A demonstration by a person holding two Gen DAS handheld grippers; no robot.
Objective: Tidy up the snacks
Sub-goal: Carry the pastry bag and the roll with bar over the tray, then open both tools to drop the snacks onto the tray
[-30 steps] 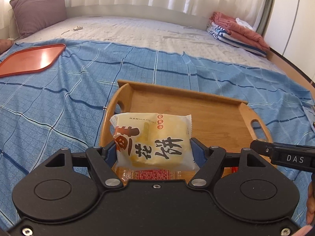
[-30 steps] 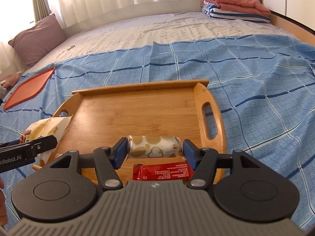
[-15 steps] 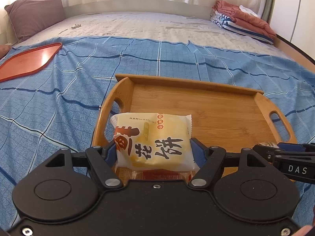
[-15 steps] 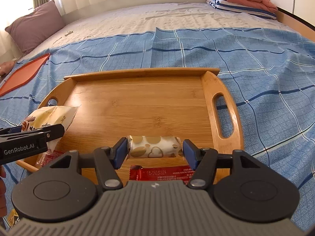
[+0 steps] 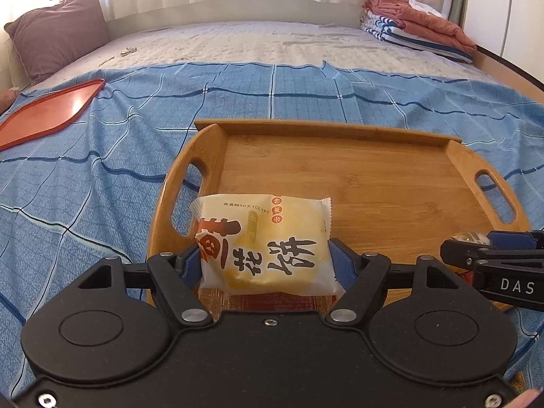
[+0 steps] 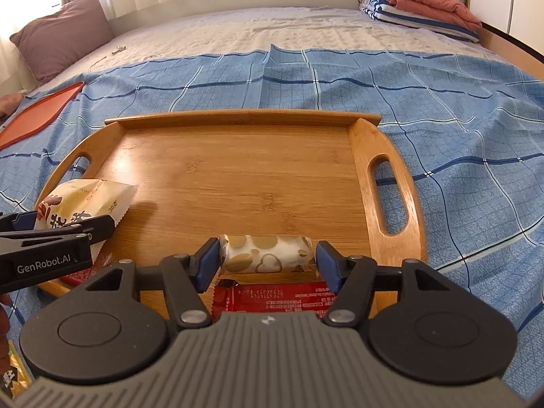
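**Bamboo tray, one packet in each gripper**

Bamboo-coloured and handled at both ends, the wooden tray [image 6: 238, 176] lies on a blue checked bedspread [image 6: 459, 108] and fills the middle of both views. In the left wrist view the left gripper [image 5: 263, 261] is clamped on a yellow pastry packet [image 5: 263, 244] printed with large dark characters; the blue pads press its two sides at lower centre of the frame, over the tray's left end near the handle slot. Beneath it, at the bottom edge, part of a red-printed wrapper [image 5: 268, 301] shows. In the right wrist view the right gripper [image 6: 268, 258] holds a small white packet with gold hearts [image 6: 268, 253] between its pads at lower centre, above the tray's near edge. Just below it a red snack bar [image 6: 275, 301] lies flat on the tray. The left gripper enters that view from the lower left with its packet.

An orange tray [image 5: 47, 115] lies at the left of the frame. A mauve pillow [image 5: 57, 30] sits at upper left and folded blankets [image 6: 421, 6] at upper right.
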